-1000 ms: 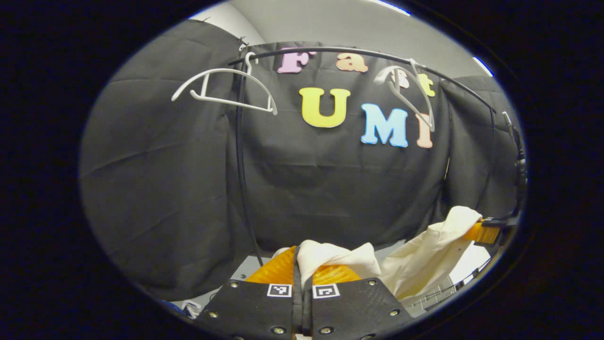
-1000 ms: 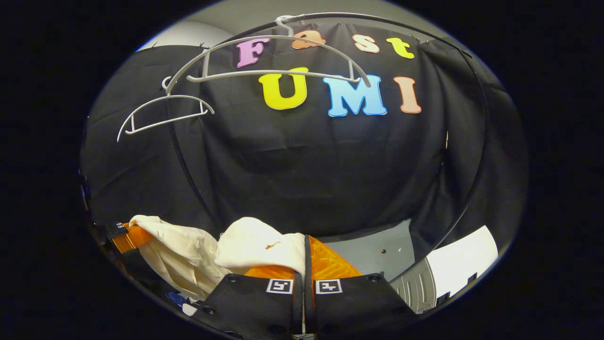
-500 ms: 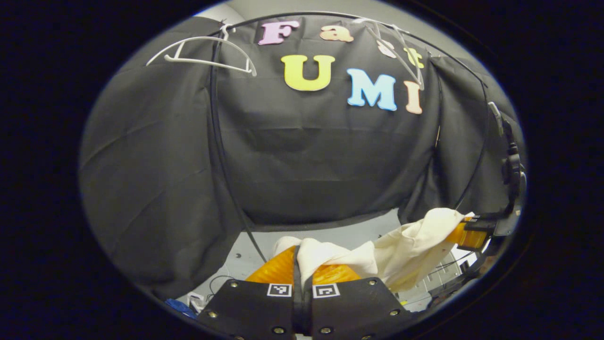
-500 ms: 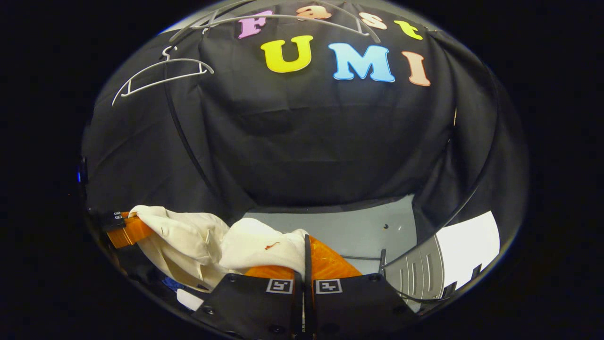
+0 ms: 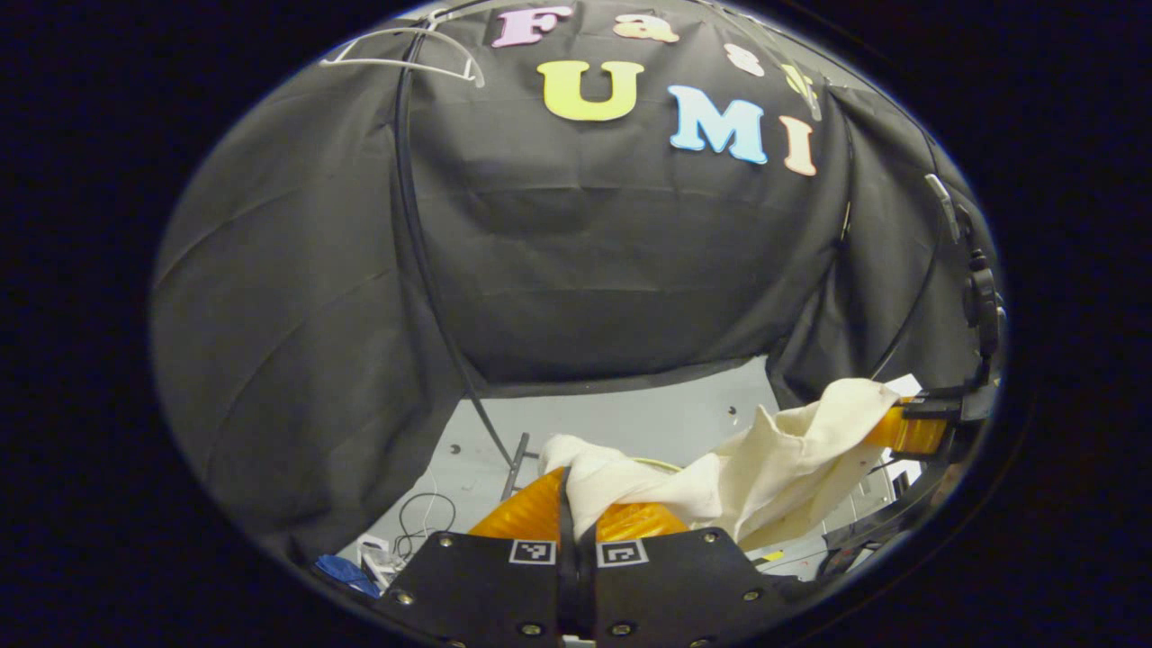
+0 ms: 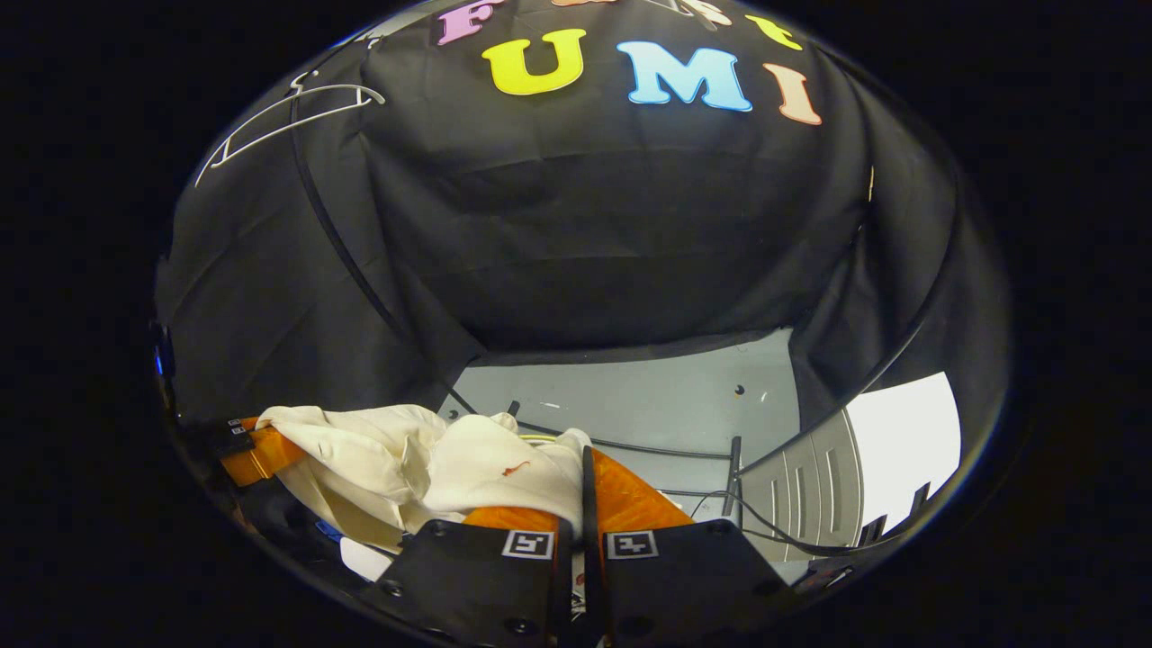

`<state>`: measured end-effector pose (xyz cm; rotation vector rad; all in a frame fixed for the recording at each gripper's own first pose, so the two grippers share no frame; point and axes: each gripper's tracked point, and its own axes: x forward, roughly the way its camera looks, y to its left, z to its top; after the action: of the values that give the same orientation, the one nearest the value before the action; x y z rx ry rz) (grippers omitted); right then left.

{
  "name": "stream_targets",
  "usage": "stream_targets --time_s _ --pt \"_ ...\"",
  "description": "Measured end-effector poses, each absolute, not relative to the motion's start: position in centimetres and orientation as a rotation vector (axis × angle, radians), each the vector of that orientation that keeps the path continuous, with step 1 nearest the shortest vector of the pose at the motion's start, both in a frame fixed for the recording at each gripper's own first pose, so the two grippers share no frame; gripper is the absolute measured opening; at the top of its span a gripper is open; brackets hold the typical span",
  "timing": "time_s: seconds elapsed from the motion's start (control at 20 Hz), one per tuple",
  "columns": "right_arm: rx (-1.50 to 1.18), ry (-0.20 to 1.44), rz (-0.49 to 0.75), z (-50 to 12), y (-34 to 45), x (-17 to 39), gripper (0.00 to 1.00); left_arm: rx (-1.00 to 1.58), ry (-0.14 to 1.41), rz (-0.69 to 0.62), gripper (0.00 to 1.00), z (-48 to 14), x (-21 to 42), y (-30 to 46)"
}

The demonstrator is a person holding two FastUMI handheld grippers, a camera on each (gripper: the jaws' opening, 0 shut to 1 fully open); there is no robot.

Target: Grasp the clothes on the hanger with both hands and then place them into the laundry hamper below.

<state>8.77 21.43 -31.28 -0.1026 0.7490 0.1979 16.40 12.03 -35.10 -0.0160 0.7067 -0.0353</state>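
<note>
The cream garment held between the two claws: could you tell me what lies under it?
Under the cream garment, a grey floor with black cables shows beside it; whatever sits directly beneath, hamper included, is covered.

Both grippers have dropped – the hangers (image 5: 396,56) that hung mid-view a second ago now sit at the very top. The grey floor (image 6: 630,405) has come into sight, with cables (image 5: 418,526) on it. The garment (image 5: 774,459) between them has sunk with them.

black cloth wall (image 5: 585,270) behind, grey floor (image 6: 648,405) below w/ loose cables (image 5: 418,531), white panel (image 6: 900,441) at right.
</note>
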Motion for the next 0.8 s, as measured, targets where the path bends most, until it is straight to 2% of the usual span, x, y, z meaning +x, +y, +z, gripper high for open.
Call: stream_targets --time_s 0.05,0.1,0.2,0.25,0.3,0.4,0.45,0.5,0.55,0.8 --pt "-0.099 0.759 0.206 -31.4 21.6 8.7 0.04 -0.018 0.715 -0.028 0.02 -35.3 16.2 12.1" --pt "-0.095 0.77 0.213 -31.7 21.6 8.4 0.05 -0.024 0.727 -0.029 0.01 -35.8 16.3 12.0" --pt "-0.087 0.794 0.222 -31.8 21.8 8.1 0.23 -0.008 0.749 -0.047 0.01 -36.2 15.9 12.3" --pt "-0.084 0.805 0.23 -31.8 21.9 8.0 0.22 0.01 0.765 -0.053 0.14 -36.7 15.6 12.5" --pt "-0.079 0.81 0.244 -31.7 22.2 8.0 0.41 0.025 0.776 -0.055 0.15 -36.7 15.0 12.9" --pt "-0.088 0.807 0.271 -30.8 22.8 7.9 0.77 0.018 0.776 -0.055 0.46 -36.3 14.7 13.3" --pt "-0.099 0.798 0.275 -30.5 22.9 8.0 0.84 0.006 0.774 -0.053 0.61 -35.9 14.6 13.5" --pt "-0.109 0.787 0.28 -29.9 22.9 8.0 0.99 0.0 0.771 -0.045 0.76 -35.5 14.4 13.8" --pt "-0.117 0.776 0.279 -29.3 22.7 7.8 0.99 0.0 0.764 -0.032 0.92 -35.2 14.0 14.3" --pt "-0.137 0.691 0.258 -25.6 21.7 6.1 0.98 -0.035 0.699 -0.063 0.91 -31.6 12.6 14.3"
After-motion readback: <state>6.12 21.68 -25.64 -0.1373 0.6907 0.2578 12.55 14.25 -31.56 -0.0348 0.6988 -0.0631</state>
